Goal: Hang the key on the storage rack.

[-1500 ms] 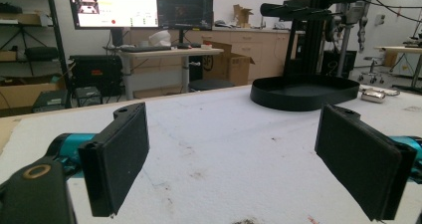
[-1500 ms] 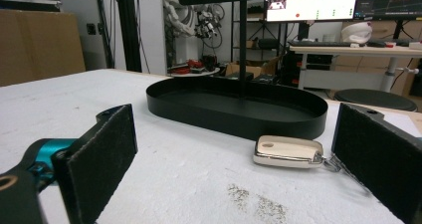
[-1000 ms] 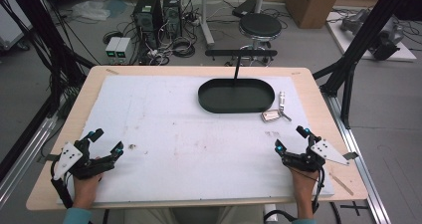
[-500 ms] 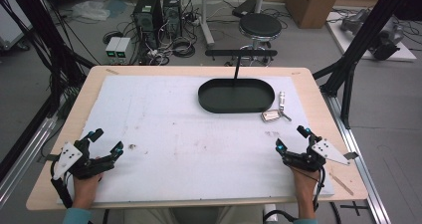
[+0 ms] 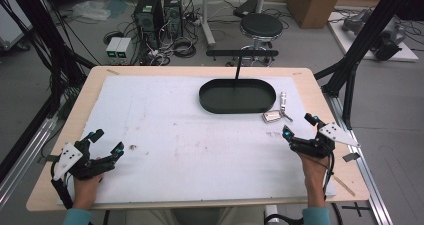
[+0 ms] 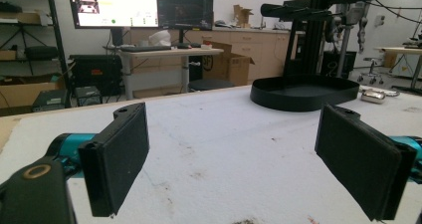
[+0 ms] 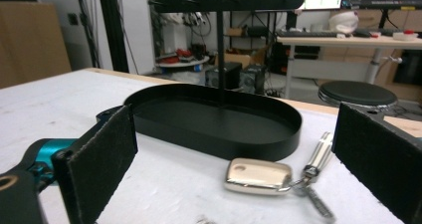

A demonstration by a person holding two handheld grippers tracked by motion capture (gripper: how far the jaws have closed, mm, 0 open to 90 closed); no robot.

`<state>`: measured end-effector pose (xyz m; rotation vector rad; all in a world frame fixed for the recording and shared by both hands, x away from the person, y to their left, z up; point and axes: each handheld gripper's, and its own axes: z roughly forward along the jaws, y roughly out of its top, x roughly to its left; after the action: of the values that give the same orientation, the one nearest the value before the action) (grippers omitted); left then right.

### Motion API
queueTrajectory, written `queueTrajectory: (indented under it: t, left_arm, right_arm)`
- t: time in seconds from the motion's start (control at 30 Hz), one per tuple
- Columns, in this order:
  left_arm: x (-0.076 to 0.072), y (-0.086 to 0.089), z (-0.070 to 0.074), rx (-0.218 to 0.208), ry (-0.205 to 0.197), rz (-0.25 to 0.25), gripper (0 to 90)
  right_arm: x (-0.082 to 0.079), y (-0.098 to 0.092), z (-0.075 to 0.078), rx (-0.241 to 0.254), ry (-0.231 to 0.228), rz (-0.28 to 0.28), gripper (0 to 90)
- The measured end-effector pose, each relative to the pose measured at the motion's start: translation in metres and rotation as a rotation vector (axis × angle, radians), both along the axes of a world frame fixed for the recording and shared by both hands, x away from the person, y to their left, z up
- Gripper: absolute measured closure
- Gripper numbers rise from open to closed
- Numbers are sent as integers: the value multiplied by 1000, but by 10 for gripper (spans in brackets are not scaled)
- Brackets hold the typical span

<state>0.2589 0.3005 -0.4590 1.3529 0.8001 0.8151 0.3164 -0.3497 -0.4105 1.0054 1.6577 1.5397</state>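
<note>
White table (image 5: pixel 165 120): black tray (image 5: pixel 237 96) empty, keys (image 5: pixel 272 116) beside.

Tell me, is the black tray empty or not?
Empty: the black tray shows a bare floor; the key fob lies outside, beside it.

Setting: robotics lab or workshop. Evidence: black aluminium frame struts (image 5: pixel 360 45) at the table's (image 5: pixel 150 75) corners; computer towers (image 5: pixel 159 10) and tangled cables (image 5: pixel 180 47) on the grey floor beyond its far edge; monitors (image 6: pixel 144 5) on a desk; cardboard boxes (image 5: pixel 312 2); a black stool (image 5: pixel 259 25).
</note>
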Motion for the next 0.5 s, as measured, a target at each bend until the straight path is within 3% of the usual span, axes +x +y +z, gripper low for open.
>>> queueTrajectory:
  t: [0.03,0.13,0.2,0.3,0.5]
  left_arm:
    - [0,0,0,0,-1,0,143]
    - [0,0,0,-1,-1,0,142]
    - [0,0,0,-2,-1,0,142]
    - [0,0,0,-1,-1,0,143]
    - [0,0,0,0,-2,1,143]
  right_arm:
    - [8,-2,7,-5,28,11,33]
    - [15,-4,12,-19,40,8,33]
    - [27,-5,20,-57,81,4,34]
    - [34,-5,25,-75,107,-3,34]
    - [62,-5,39,-109,210,-31,34]
